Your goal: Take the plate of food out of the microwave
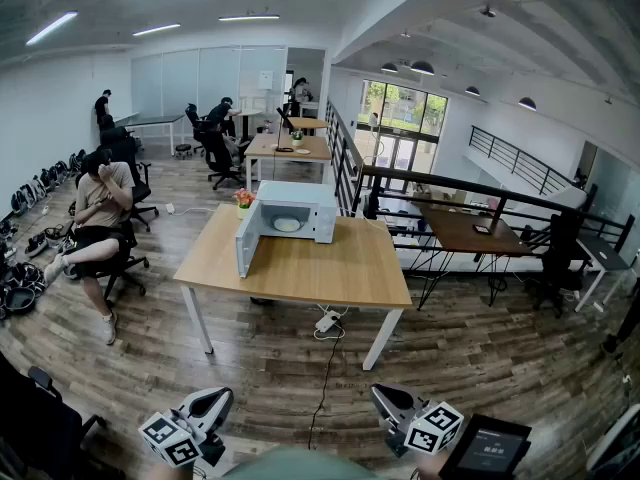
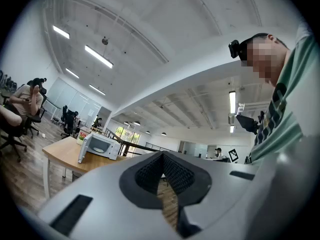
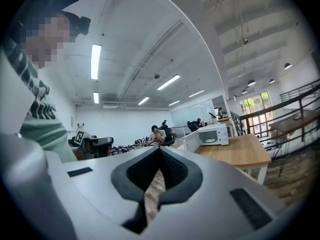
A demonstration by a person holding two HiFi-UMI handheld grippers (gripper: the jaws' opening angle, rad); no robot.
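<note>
A white microwave [image 1: 290, 218] stands on the far side of a wooden table [image 1: 320, 268], its door [image 1: 243, 240] swung open to the left. Inside lies a pale plate of food [image 1: 287, 224]. Both grippers are far from it, held low at the bottom of the head view: my left gripper [image 1: 222, 396] and my right gripper [image 1: 380, 393]. Each is shut with nothing between the jaws. The left gripper [image 2: 162, 156] sees the microwave [image 2: 100, 145] small at its left. The right gripper [image 3: 160, 151] sees the microwave [image 3: 209, 135] and the plate [image 3: 210, 140] at its right.
A small flower pot [image 1: 243, 199] sits beside the microwave. A power strip and cable [image 1: 327, 322] lie on the wooden floor under the table. A seated person [image 1: 100, 218] is left of the table. A black railing [image 1: 450, 193] and more desks stand behind and right.
</note>
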